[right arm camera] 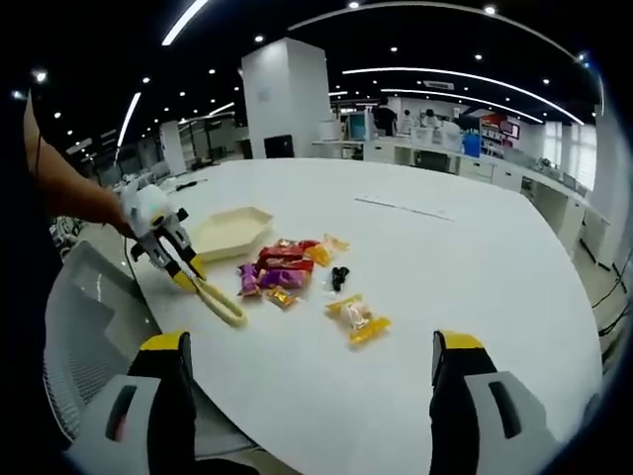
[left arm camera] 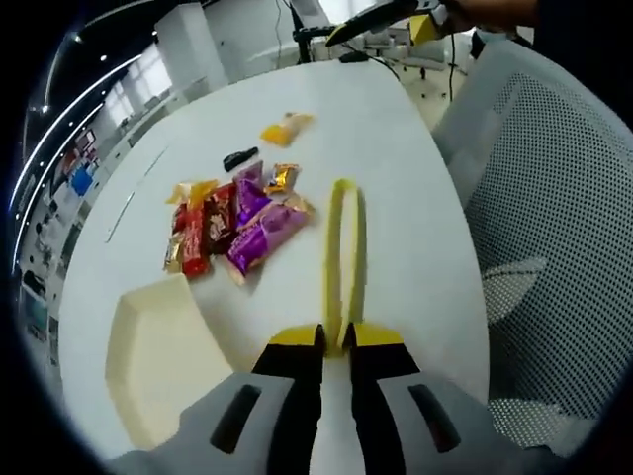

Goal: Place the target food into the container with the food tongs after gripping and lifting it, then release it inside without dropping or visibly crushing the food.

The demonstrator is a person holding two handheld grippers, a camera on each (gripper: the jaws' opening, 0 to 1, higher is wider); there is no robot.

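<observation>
We saw the left gripper (left arm camera: 336, 341) pinching yellow tongs (left arm camera: 345, 247) beside the snacks (left arm camera: 237, 223); the right gripper (right arm camera: 312, 346) stood spread.

Bright ceiling lights (fisheye-warped edges).

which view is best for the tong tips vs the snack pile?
Left gripper view: the yellow tongs run straight up from the left gripper, tips beside the wrapped snacks, apart from them. Right gripper view shows the tongs small and side-on, tips short of the pile.
</observation>
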